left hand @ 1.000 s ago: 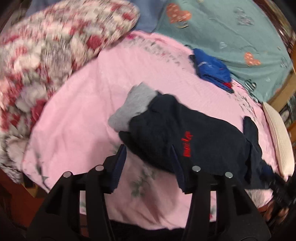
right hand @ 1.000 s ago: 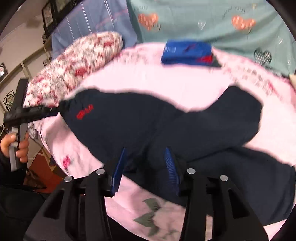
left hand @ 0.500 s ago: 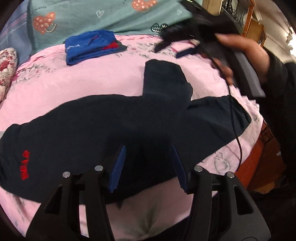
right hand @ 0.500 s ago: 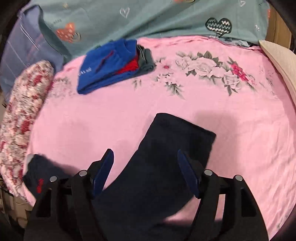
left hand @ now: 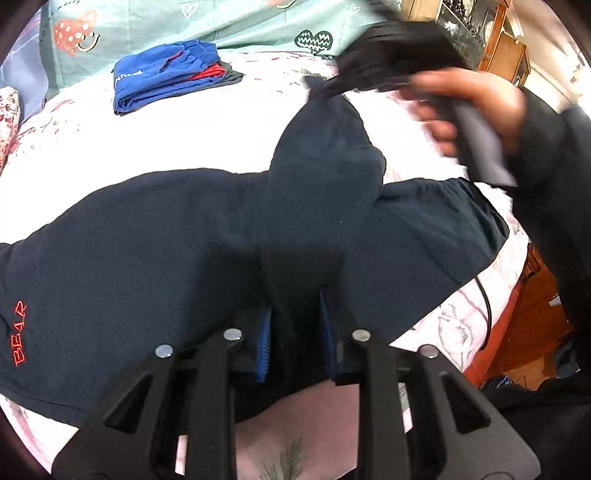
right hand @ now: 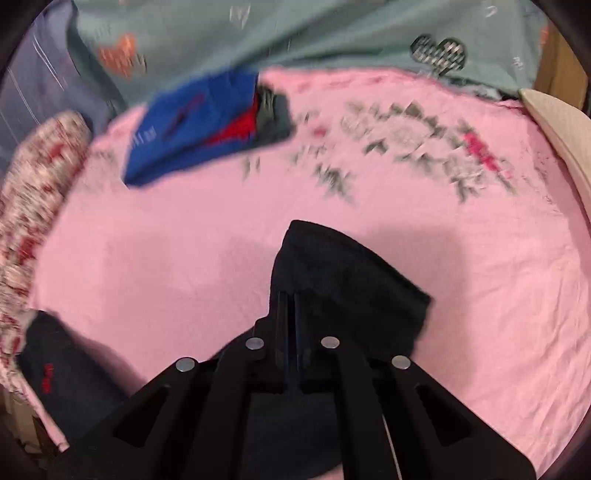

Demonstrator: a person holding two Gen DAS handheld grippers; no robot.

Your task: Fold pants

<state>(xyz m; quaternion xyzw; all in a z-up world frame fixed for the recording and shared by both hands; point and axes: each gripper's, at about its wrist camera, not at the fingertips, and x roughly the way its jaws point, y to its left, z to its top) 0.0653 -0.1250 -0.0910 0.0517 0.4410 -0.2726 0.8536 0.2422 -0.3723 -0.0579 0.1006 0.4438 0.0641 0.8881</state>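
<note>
Dark navy pants [left hand: 155, 243] with red "BEAR" lettering [left hand: 19, 334] lie spread across the pink floral bedsheet [left hand: 221, 125]. My left gripper [left hand: 295, 317] sits at the crotch area with its blue pads close together and a fold of the fabric between them. My right gripper [right hand: 290, 325] is shut on the cuff end of one pant leg [right hand: 347, 280]. That leg rises from the sheet toward the right gripper [left hand: 325, 86] in the left wrist view. The waist end with the lettering [right hand: 46, 373] shows at lower left.
A folded stack of blue, red and grey clothes [left hand: 166, 77] lies at the back of the bed, also in the right wrist view [right hand: 207, 125]. A teal heart-print cover [right hand: 295, 33] is behind it. A floral pillow [right hand: 33, 206] is at left. A wooden bed edge [left hand: 532, 306] is at right.
My right gripper closed on the pant leg's cuff and lifted it. My left gripper's jaws narrowed onto the fabric at the crotch. Earlier, the left view swung from the pillow side across the pants.
</note>
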